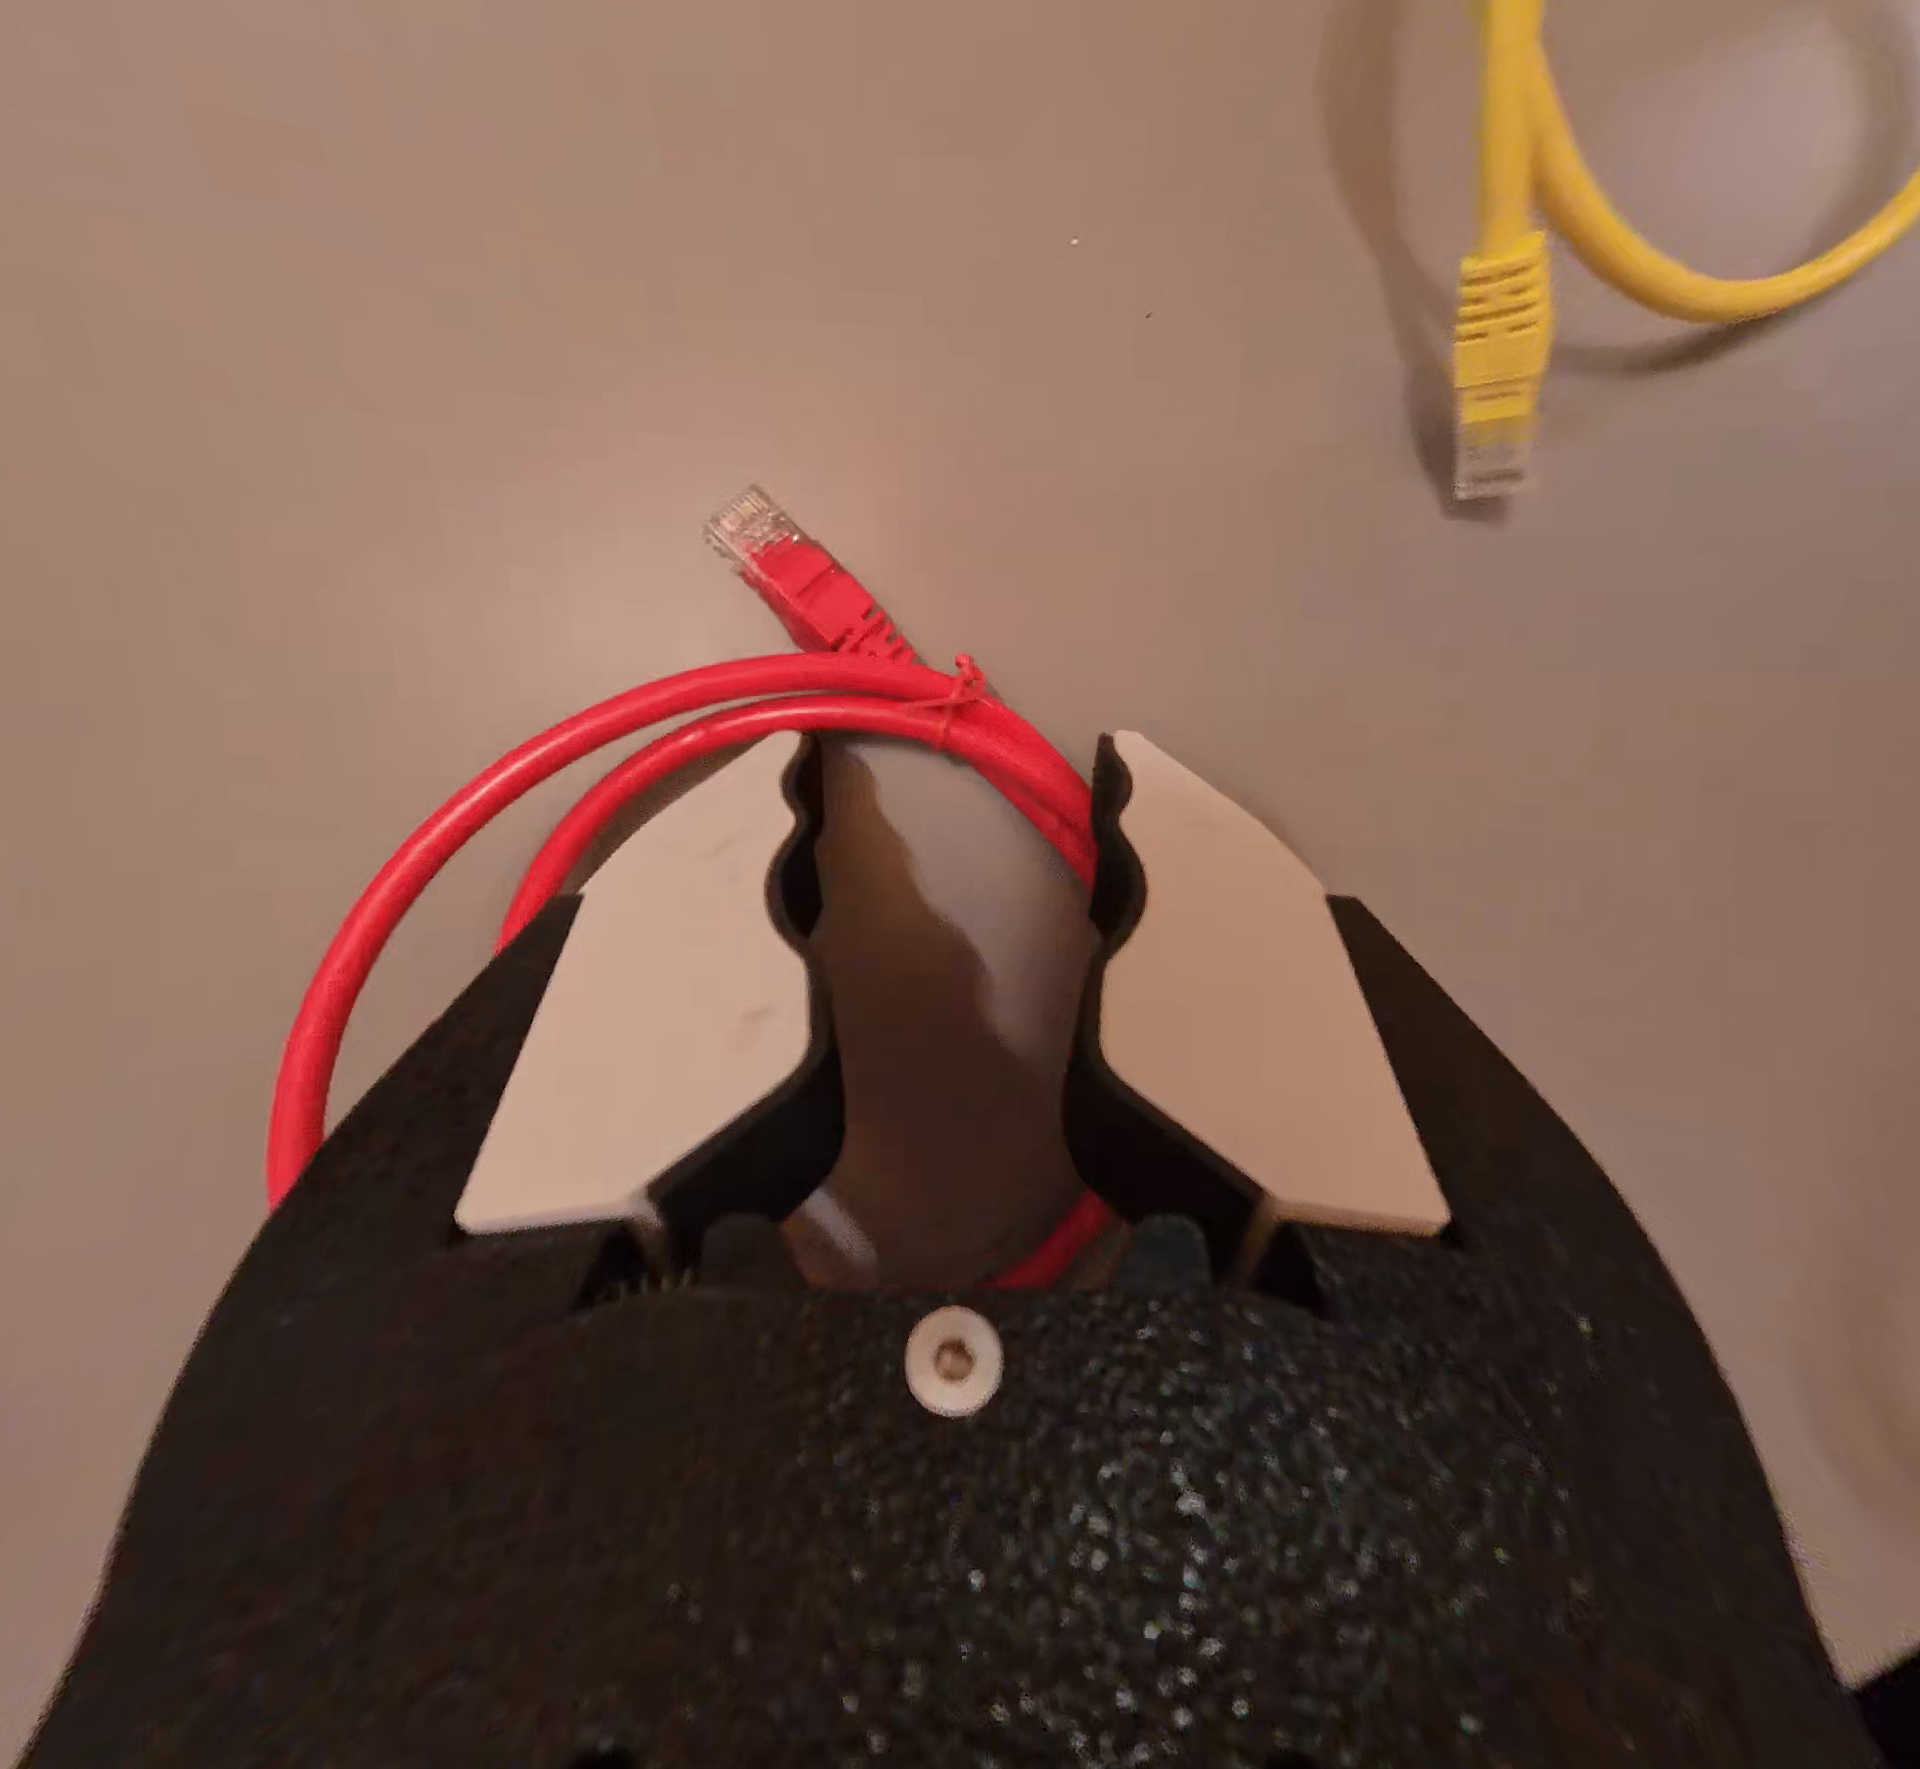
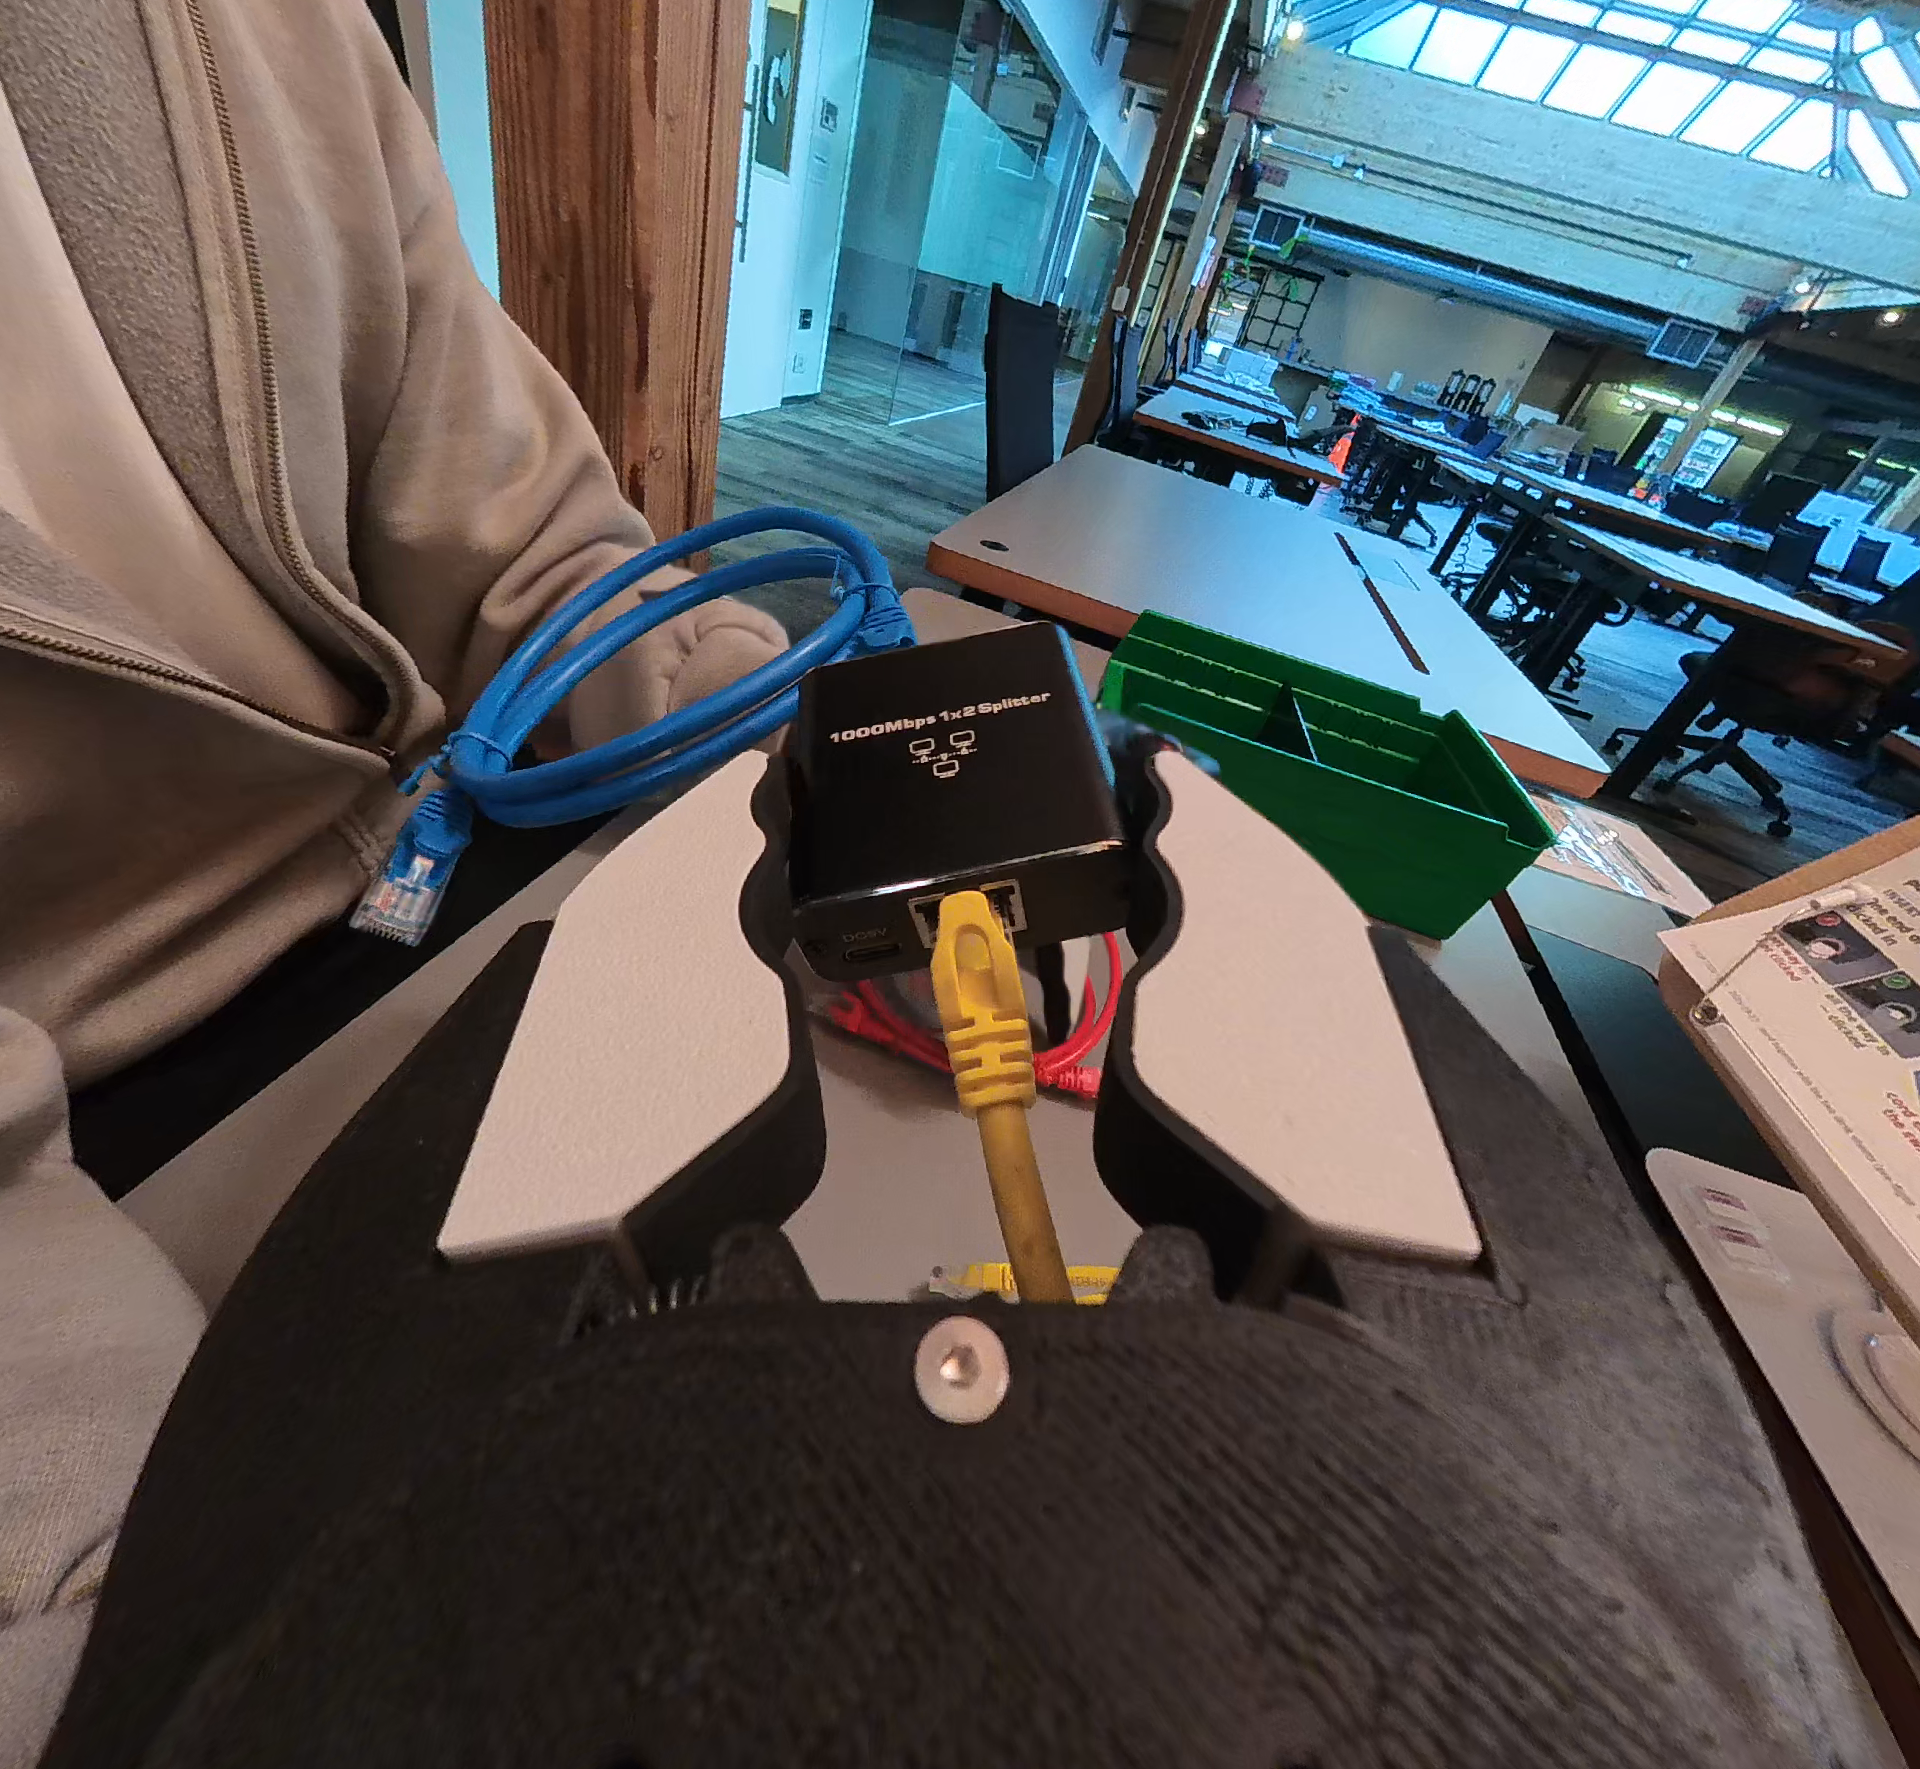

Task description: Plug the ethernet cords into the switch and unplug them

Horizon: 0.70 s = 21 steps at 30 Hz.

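In the right wrist view my right gripper (image 2: 961, 774) is shut on the black switch (image 2: 935, 784) and holds it above the table. A yellow ethernet cord (image 2: 987, 1044) is plugged into one of its front ports. A red cord (image 2: 1081, 1044) lies on the table under the switch. In the left wrist view my left gripper (image 1: 956, 753) is open and points down at the table, just over the coiled red cord (image 1: 644, 711). The red cord's plug (image 1: 774, 556) lies beyond the fingertips. The yellow cord's free plug (image 1: 1496, 369) lies at the upper right.
A coiled blue cord (image 2: 644, 680) rests at the left against a person's beige sleeve (image 2: 260, 472). A green bin (image 2: 1351, 784) stands right of the switch. A clipboard with papers (image 2: 1818, 992) lies at the far right. The grey table (image 1: 520, 265) shows around the red cord. One gripper's finger ends stand about 25 centimetres off the other's.
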### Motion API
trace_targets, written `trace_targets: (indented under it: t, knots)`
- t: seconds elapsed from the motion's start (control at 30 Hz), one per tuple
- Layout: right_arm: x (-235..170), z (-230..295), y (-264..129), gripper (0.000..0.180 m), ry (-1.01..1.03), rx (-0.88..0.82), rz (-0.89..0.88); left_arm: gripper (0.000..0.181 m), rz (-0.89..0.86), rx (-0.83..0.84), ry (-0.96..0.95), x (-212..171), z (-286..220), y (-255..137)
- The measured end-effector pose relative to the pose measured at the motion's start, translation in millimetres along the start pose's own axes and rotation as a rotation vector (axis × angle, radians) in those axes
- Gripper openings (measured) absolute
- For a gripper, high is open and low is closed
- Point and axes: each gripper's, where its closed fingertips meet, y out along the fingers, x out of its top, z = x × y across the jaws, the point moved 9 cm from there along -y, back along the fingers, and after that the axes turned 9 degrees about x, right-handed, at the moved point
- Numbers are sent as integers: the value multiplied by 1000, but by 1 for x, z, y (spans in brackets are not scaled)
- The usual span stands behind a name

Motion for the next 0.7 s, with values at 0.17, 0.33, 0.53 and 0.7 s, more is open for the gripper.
trace_targets:
  t: [0.17, 0.33, 0.53, 0.7]
  knots:
    - [-1, 1, -1, 63, 1, 7, 3, 26, -25, -74, 371, -1, -12, 1]
    - [1, 2, -2, 63, -4, 12, -5, 23, 18, -214, 637, -21, 5, -16]
    - [0, 2, 0, 63, -1, 20, 4, 30, -84, -11, 566, -22, 10, -29]
    - [-1, 1, 3, 63, 6, 32, 15, 25, -113, 133, 542, -19, -6, -19]
